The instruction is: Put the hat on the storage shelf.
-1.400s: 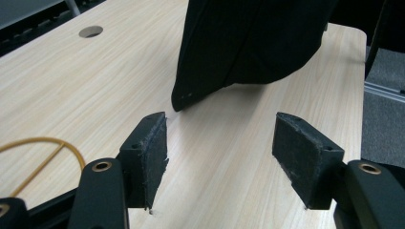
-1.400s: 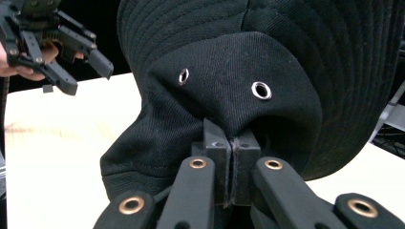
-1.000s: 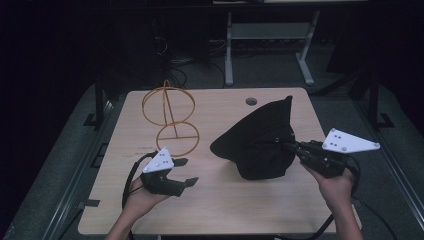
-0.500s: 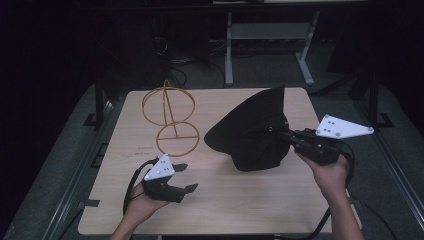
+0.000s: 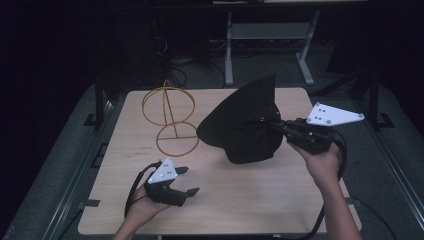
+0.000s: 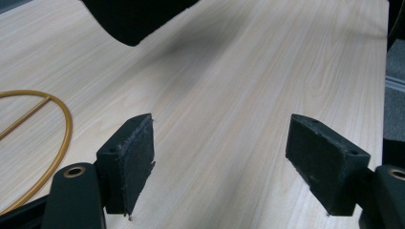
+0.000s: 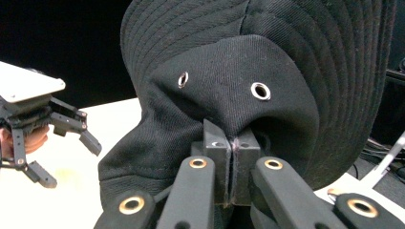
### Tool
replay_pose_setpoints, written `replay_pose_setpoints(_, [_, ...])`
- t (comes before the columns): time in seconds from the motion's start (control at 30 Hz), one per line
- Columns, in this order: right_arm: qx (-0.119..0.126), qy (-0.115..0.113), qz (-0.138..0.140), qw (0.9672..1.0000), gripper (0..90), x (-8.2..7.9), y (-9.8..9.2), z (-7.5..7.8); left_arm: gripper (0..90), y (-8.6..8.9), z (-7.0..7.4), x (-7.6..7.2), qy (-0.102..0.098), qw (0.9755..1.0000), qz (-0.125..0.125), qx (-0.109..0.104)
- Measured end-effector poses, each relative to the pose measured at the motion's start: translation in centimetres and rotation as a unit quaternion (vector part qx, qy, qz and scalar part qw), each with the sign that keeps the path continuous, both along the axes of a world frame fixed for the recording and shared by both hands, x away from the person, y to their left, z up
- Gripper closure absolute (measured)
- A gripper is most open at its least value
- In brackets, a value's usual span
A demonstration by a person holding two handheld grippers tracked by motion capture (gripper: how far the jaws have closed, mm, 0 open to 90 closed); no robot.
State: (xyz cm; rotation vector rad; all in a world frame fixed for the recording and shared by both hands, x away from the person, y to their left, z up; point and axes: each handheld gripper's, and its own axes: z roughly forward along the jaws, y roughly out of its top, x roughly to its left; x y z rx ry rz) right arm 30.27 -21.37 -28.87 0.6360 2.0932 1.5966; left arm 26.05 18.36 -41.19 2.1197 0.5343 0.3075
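Observation:
A black bucket hat [image 5: 240, 125] hangs lifted over the right half of the table, its brim tipped up toward the back. My right gripper [image 5: 272, 125] is shut on a fold of the hat's crown [image 7: 229, 71], its pads [image 7: 217, 143] pressed together on the cloth. A gold wire stand [image 5: 170, 115] made of two rings stands at the table's left. Near the front left, my left gripper [image 5: 189, 180] lies low over the wood; its jaws have just been opening and nothing is between them [image 6: 219, 138]. The right gripper view also catches the left gripper [image 7: 67, 157] farther off.
The light wooden table [image 5: 250, 200] has bare wood ahead of my left gripper, with the stand's gold base ring [image 6: 67, 129] at its left. A metal frame [image 5: 270, 35] stands on the dark floor beyond the table.
My right gripper has risen and shifted left with the hat, whose brim now points higher. The left gripper's jaws stand a little wider; that hand has stayed near the front edge.

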Motion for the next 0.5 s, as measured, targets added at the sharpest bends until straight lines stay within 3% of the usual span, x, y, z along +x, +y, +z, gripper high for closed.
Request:
replay_pose_setpoints(0.27, [-0.003,0.0,0.005,1.0,88.1,0.8,0.9,0.7,23.9,-0.3,-0.2,0.0,-0.001,0.9999,-0.005,0.016])
replay_pose_setpoints(0.5, [-0.002,0.001,0.013,0.9999,88.1,1.4,1.9,1.4,23.3,-0.4,-0.4,0.0,-0.001,0.9998,-0.009,0.017])
